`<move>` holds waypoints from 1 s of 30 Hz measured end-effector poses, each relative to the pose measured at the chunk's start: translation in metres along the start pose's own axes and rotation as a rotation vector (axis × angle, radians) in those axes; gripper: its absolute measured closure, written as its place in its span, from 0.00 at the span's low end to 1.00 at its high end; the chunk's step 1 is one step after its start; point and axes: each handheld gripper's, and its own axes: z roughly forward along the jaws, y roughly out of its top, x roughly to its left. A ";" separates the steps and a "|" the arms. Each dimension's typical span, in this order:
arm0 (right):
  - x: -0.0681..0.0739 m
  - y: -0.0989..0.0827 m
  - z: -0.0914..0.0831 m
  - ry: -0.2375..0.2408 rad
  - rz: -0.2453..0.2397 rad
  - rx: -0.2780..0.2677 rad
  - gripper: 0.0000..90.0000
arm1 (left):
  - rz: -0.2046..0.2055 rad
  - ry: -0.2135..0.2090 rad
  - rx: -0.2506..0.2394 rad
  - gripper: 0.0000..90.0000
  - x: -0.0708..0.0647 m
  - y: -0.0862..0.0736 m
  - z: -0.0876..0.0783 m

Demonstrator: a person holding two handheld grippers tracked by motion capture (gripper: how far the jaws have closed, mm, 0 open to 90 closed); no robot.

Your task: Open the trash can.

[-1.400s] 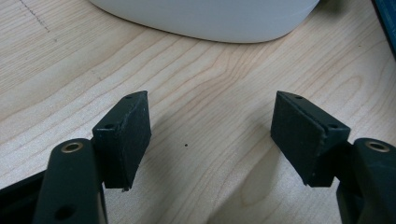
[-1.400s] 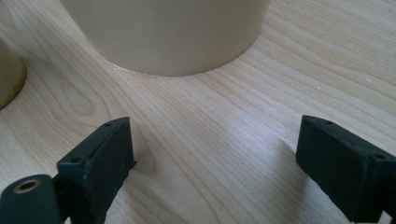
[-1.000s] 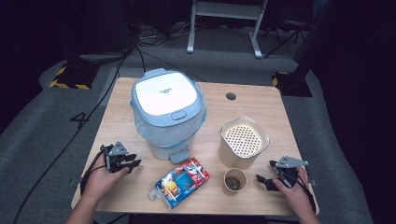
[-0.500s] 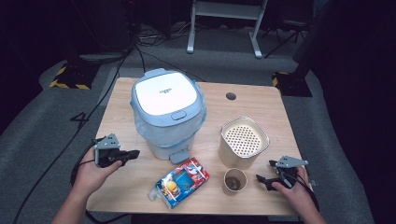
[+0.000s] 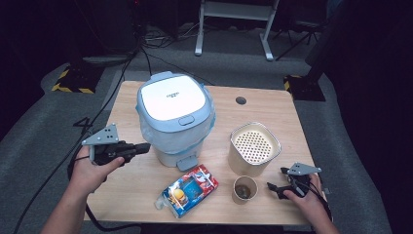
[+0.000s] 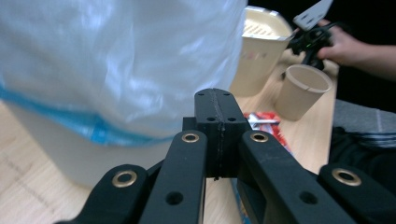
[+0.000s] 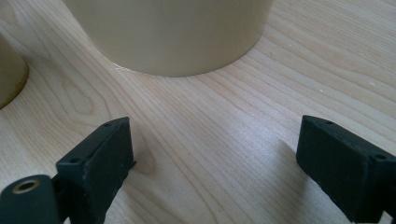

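Observation:
A white pedal bin [image 5: 173, 117] with a pale blue lid and a clear bag liner stands mid-table. My left gripper [image 5: 142, 146] is held just left of it, jaws shut on nothing and pointing at its side. In the left gripper view the shut jaws [image 6: 219, 109] sit right before the bin's bagged wall [image 6: 116, 60]. My right gripper [image 5: 275, 188] rests open near the front right edge, beside a paper cup [image 5: 244, 189]. Its open jaws [image 7: 215, 154] face the beige container [image 7: 173, 32] across bare wood.
The beige container [image 5: 254, 146] has a perforated lid. A red and blue snack packet [image 5: 189, 190] lies in front of the bin. The wooden table [image 5: 253, 109] has a cable hole [image 5: 240, 100] at the back. Cables trail off the left edge.
My left gripper has moved away from the front edge and now points its jaws at the bin's side. The right gripper has stayed put.

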 end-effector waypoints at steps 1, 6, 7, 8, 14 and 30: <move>0.000 0.000 0.000 0.000 0.000 0.000 0.12 | 0.002 -0.014 -0.013 1.00 -0.001 0.004 -0.001; 0.000 0.000 0.000 0.000 0.000 0.000 0.12 | 0.032 -0.033 -0.043 1.00 -0.006 0.025 -0.004; 0.000 0.000 0.000 0.000 0.000 0.000 0.12 | 0.039 -0.036 -0.041 1.00 -0.007 0.030 -0.004; 0.000 0.000 0.000 0.000 0.000 0.000 0.12 | 0.043 -0.040 -0.047 1.00 -0.008 0.034 -0.003; 0.000 0.000 0.000 0.000 -0.001 0.000 0.12 | 0.069 -0.074 -0.061 1.00 -0.010 0.064 0.004; 0.000 0.000 0.000 0.001 0.000 0.000 0.12 | 0.064 -0.007 -0.013 1.00 -0.015 0.105 0.051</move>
